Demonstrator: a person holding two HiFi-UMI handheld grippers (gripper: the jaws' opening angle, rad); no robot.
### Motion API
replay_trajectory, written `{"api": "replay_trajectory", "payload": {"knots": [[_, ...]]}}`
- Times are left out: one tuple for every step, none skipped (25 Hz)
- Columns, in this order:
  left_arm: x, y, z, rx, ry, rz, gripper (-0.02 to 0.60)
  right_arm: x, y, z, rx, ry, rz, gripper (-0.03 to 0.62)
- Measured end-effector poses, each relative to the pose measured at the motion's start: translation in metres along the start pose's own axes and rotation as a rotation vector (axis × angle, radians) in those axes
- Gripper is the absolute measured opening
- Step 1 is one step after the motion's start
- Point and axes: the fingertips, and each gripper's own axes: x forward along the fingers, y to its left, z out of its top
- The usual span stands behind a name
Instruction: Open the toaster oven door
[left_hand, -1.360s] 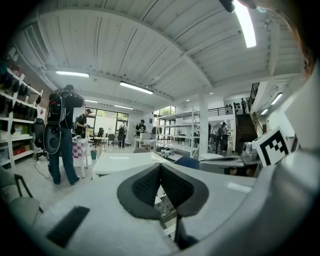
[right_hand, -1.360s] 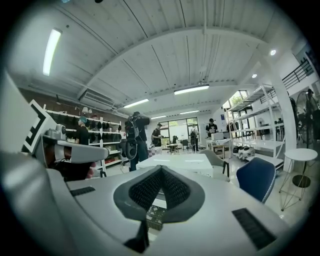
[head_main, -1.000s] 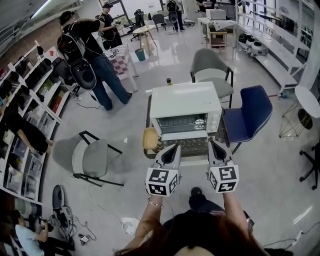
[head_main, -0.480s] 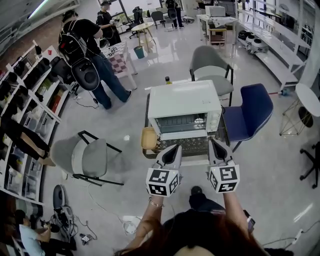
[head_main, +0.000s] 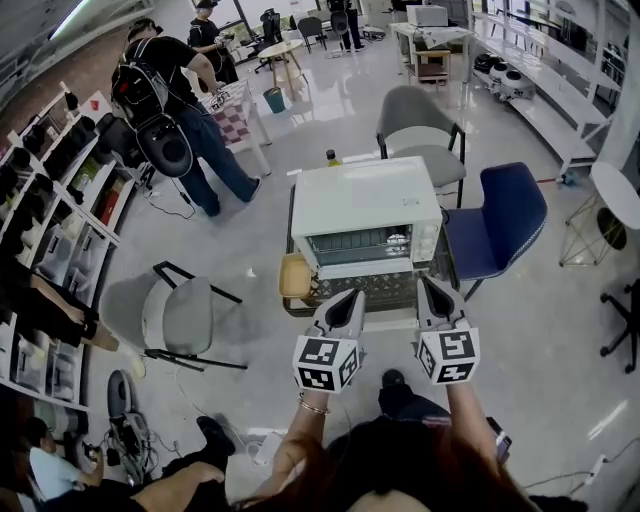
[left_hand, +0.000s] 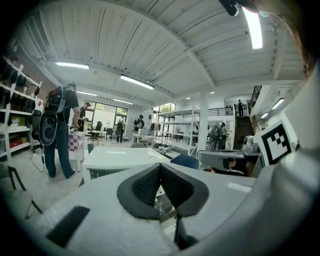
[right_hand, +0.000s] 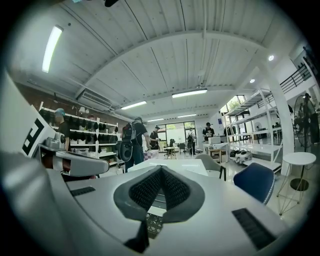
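A white toaster oven (head_main: 366, 214) stands on a small mesh-topped table (head_main: 380, 292), its glass door (head_main: 363, 244) closed and facing me. My left gripper (head_main: 346, 300) hovers near the table's front edge, below the oven's left half, jaws shut and empty. My right gripper (head_main: 431, 292) is held level with it, below the oven's right half, also shut and empty. Neither touches the oven. The oven's white top (left_hand: 117, 156) lies beyond the closed pads in the left gripper view, and the white oven (right_hand: 175, 166) lies ahead in the right gripper view.
A tan tray (head_main: 296, 276) sits at the oven's left. A blue chair (head_main: 495, 225) stands to the right, a grey chair (head_main: 420, 135) behind, another grey chair (head_main: 180, 315) to the left. People (head_main: 175, 110) stand at the back left by shelving (head_main: 60, 190).
Both grippers have stayed put and shut. The view has shifted slightly, the oven sitting a little higher in frame. A person's arm and foot have come into view at the bottom left.
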Motion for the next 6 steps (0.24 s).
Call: {"api": "replay_trajectory", "payload": {"knots": [[0.0002,0.0013,-0.0003,0.0,0.0,-0.001,0.014,0.0013,0.0008,-0.0003,0.001,0.0,0.0,0.0],[0.0005,0.0026,-0.001,0.0,0.0,-0.001,0.014,0.0025,0.0016,-0.001,0.001,0.0,-0.001,0.0],[0.0009,0.0038,-0.0019,0.0,0.0,-0.001,0.014,0.0037,0.0022,-0.002,0.001,-0.001,0.0,0.0],[0.0015,0.0051,-0.0029,0.0,0.0,-0.002,0.014,0.005,0.0028,-0.0031,0.001,-0.001,0.0,0.0],[0.0022,0.0063,-0.0039,-0.001,0.0,-0.002,0.014,0.0062,0.0032,-0.0041,0.0,-0.001,0.0,0.0],[0.0029,0.0074,-0.0049,-0.001,0.0,-0.002,0.014,0.0074,0.0035,-0.005,0.0,-0.002,0.001,0.0]]}}
